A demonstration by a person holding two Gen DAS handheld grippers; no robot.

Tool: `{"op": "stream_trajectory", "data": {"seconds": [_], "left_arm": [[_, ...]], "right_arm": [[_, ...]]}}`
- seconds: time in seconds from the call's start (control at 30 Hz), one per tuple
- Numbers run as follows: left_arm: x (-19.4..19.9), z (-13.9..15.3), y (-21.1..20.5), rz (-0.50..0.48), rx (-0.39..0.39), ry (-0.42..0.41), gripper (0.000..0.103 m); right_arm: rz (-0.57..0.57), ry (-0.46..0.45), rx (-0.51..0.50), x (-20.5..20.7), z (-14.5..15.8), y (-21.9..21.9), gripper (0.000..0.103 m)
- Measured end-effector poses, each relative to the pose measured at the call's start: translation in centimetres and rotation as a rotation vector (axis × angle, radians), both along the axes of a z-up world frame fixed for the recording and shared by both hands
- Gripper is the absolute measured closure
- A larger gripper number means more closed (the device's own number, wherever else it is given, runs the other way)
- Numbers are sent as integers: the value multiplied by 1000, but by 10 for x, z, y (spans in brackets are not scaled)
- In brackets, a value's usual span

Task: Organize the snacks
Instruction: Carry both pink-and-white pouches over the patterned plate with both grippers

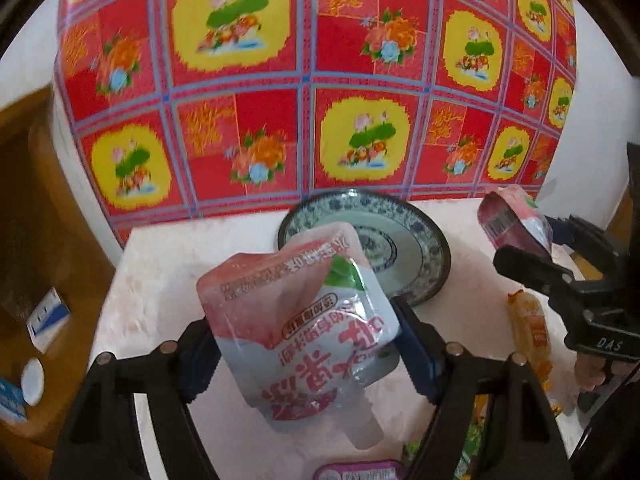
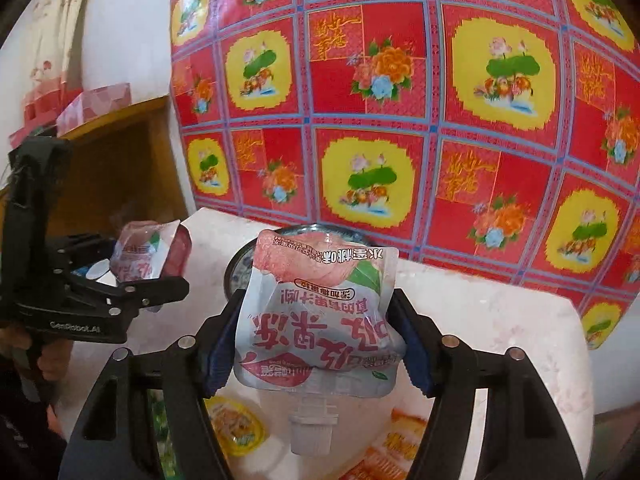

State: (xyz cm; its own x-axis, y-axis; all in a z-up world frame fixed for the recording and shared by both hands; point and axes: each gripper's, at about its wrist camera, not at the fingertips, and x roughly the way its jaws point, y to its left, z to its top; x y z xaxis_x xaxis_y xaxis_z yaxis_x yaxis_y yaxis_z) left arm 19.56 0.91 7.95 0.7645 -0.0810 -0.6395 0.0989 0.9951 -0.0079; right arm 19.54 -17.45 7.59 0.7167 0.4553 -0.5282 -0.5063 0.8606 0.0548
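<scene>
Above the pale pink surface point(image 1: 132, 280), a pink-and-white spouted jelly pouch point(image 1: 298, 320) point(image 2: 320, 312) is clamped lengthwise, spout toward the camera, in each gripper's point(image 1: 304, 344) point(image 2: 320, 340) jaws.

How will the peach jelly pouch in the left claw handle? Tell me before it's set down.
The pouch is probably soft: its film creases between the left claw pads. Its glossy film could slip. Hanging spout-down and tilted, it may swing or sag, and likely flops rather than stands on the plate.
</scene>
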Motion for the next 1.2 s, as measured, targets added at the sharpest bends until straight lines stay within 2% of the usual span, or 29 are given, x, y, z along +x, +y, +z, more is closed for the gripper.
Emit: {"op": "stream_trajectory", "data": {"seconds": [0.13, 0.23, 0.37, 0.43, 0.5, 0.57, 0.63, 0.73, 0.83, 0.93, 1.07, 1.2], "left_arm": [[18, 11, -5, -42, 37, -5, 23], [38, 15, -13, -88, 69, 9, 22], [69, 11, -21, -89, 106, 35, 22], [87, 6, -20, -82, 78, 58, 22], [102, -2, -21, -83, 80, 83, 22], [115, -11, -25, -88, 117, 98, 22], [124, -19, -24, -93, 128, 113, 22], [135, -27, -12, -94, 69, 147, 22], [142, -35, -2, -116, 18, 181, 22], [141, -38, 2, -126, 13, 175, 21], [138, -38, 4, -133, 7, 150, 19], [138, -42, 8, -133, 15, 153, 19]], "right_arm": [[11, 68, 24, 24, 4, 2, 34], [-10, 142, 0, 54, 2, 7, 34], [-133, 261, -53, 91, -10, 13, 33], [-153, 290, -83, 109, -17, 21, 33], [-172, 301, -101, 120, -23, 25, 33], [-181, 311, -124, 132, -29, 32, 33], [-203, 308, -182, 143, -35, 39, 33], [-189, 325, -208, 153, -43, 45, 33], [-185, 299, -227, 154, -44, 52, 32], [-183, 284, -249, 152, -44, 60, 32], [-145, 294, -210, 148, -46, 59, 30], [-134, 309, -143, 151, -42, 41, 19]]}}
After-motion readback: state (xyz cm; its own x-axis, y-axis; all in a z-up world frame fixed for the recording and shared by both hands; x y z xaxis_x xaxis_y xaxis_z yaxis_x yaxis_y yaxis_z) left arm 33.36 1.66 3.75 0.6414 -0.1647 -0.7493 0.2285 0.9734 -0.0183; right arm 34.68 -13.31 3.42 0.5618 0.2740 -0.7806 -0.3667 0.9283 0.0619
